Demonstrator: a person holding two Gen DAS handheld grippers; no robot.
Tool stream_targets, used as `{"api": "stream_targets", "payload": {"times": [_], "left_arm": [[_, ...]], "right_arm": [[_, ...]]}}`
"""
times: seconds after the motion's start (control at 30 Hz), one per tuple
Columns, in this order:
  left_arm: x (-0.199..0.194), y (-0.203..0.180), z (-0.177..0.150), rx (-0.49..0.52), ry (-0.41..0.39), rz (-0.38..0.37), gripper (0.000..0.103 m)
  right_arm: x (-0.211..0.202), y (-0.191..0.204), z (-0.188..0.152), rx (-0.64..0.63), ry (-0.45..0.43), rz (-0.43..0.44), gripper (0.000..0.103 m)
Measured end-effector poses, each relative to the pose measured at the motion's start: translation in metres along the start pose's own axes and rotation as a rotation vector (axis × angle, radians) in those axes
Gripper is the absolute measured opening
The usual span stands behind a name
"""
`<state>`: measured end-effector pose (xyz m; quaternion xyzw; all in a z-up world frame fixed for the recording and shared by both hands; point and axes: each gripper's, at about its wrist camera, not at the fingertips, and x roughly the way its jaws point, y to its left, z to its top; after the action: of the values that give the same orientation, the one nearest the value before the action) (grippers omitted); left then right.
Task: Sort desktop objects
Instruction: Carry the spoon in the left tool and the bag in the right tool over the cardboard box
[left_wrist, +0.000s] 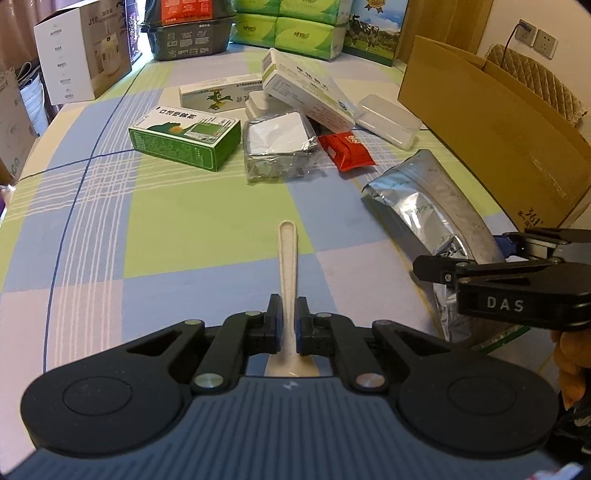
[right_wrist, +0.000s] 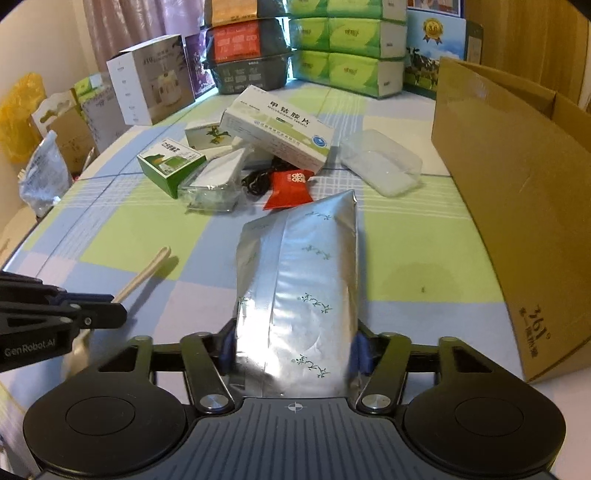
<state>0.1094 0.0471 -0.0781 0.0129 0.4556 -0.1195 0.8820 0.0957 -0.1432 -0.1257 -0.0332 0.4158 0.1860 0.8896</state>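
Observation:
My left gripper (left_wrist: 288, 308) is shut on a cream plastic spoon (left_wrist: 288, 258). The handle points away over the checked tablecloth and the bowl sits behind the fingers. My right gripper (right_wrist: 293, 345) is shut on the near end of a silver foil bag (right_wrist: 299, 277), whose far end reaches toward a red packet (right_wrist: 290, 188). The left wrist view shows this bag (left_wrist: 432, 210) at the right. A green box (left_wrist: 184, 136), a white medicine box (left_wrist: 306, 92), a clear plastic case (left_wrist: 388, 120) and a plastic-wrapped item (left_wrist: 277, 144) lie clustered mid-table.
An open cardboard box (right_wrist: 517, 206) stands along the right side. Green tissue packs (right_wrist: 347, 48), dark tubs (right_wrist: 247, 62) and a white carton (right_wrist: 147, 88) line the back. A black cable (right_wrist: 258, 181) lies by the red packet. The table edge runs along the left.

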Motion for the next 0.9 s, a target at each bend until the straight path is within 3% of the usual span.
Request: {"api": "stream_targets", "payload": {"times": [0.47,0.73,0.9], "left_arm": [[-0.015,-0.014,0.009,-0.014,-0.036,-0.049,0.004],[-0.044,-0.032,0.006,-0.061,-0.068,-0.041,0.004],[-0.069,-0.06,0.021,-0.104,-0.107,-0.108,0.004]], "right_arm": [[-0.027,-0.007,-0.001,0.002,-0.079,-0.022,0.051],[-0.083,-0.02,-0.001,0.042,-0.131,-0.027,0.051],[-0.125,-0.032,0.016,0.047,-0.201,-0.036,0.051]]}}
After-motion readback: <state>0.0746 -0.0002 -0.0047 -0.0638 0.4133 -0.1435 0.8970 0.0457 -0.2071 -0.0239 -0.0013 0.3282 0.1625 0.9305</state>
